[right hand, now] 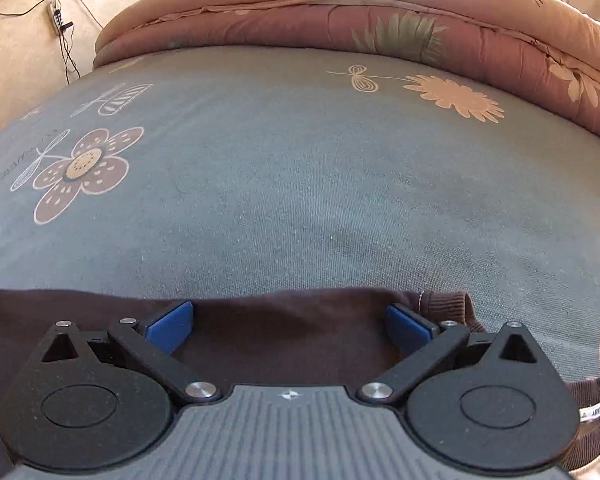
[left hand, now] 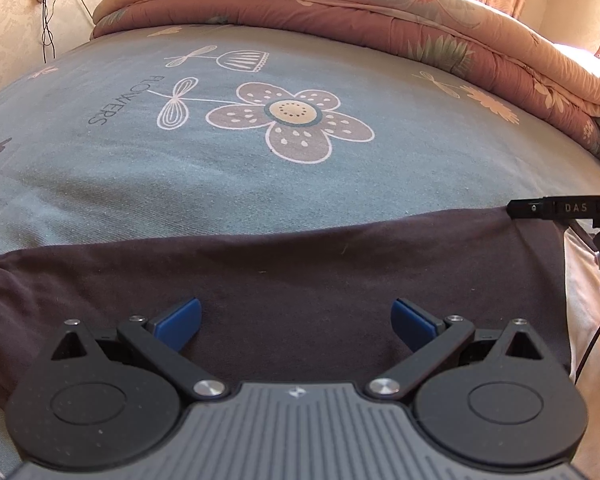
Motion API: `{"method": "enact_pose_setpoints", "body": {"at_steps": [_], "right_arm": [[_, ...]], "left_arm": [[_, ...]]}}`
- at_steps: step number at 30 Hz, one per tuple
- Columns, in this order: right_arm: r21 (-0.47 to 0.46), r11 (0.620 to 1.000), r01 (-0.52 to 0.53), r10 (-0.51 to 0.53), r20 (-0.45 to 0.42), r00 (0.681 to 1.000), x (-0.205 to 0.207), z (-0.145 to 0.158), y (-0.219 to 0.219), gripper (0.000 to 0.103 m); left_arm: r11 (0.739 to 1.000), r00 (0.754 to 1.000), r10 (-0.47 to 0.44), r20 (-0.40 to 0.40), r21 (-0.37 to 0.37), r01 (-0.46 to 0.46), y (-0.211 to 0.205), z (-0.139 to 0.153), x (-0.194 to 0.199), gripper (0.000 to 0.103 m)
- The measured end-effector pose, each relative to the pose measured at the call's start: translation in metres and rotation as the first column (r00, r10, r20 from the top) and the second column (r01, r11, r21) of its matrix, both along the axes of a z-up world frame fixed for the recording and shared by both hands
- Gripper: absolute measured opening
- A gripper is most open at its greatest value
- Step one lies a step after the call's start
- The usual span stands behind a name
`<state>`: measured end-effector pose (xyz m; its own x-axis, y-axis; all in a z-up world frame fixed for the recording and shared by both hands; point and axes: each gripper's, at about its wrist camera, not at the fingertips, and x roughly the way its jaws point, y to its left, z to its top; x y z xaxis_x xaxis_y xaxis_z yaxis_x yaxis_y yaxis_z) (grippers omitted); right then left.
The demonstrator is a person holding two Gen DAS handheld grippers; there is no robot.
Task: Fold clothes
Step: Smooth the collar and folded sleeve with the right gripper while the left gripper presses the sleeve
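A dark brown garment [left hand: 300, 264] lies flat across the near part of the bed, its far edge straight. My left gripper [left hand: 296, 316] hovers over its middle, open, blue pads wide apart with nothing between them. In the right wrist view the same garment [right hand: 284, 336] fills the bottom, with a ribbed cuff or collar [right hand: 444, 304] at its right end. My right gripper [right hand: 290, 316] is open just above the garment's far edge, holding nothing. The right gripper's black body [left hand: 564, 210] shows at the right edge of the left wrist view, by the garment's far right corner.
The grey-green bedsheet [left hand: 260, 168] with flower prints stretches ahead. A folded pink floral quilt [left hand: 340, 12] lies along the far side. A white printed garment [left hand: 596, 360] lies at the right. Cables and a power strip [right hand: 56, 16] hang on the wall, far left.
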<state>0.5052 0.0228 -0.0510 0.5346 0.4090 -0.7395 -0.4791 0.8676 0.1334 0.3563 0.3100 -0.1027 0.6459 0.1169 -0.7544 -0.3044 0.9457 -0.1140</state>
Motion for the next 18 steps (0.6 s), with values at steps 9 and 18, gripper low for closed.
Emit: {"method": "enact_pose_setpoints", "body": {"at_steps": [9, 18], "right_arm": [[-0.087, 0.987, 0.132, -0.126, 0.064, 0.99, -0.04, 0.033, -0.065, 0.103], [0.074, 0.909, 0.411, -0.402, -0.112, 0.909, -0.008, 0.008, -0.174, 0.103]], "left_arm": [[1.0, 0.999, -0.009, 0.034, -0.028, 0.01, 0.0, 0.006, -0.005, 0.101], [1.0, 1.0, 0.002, 0.024, -0.01, -0.001, -0.001, 0.004, -0.001, 0.101]]}}
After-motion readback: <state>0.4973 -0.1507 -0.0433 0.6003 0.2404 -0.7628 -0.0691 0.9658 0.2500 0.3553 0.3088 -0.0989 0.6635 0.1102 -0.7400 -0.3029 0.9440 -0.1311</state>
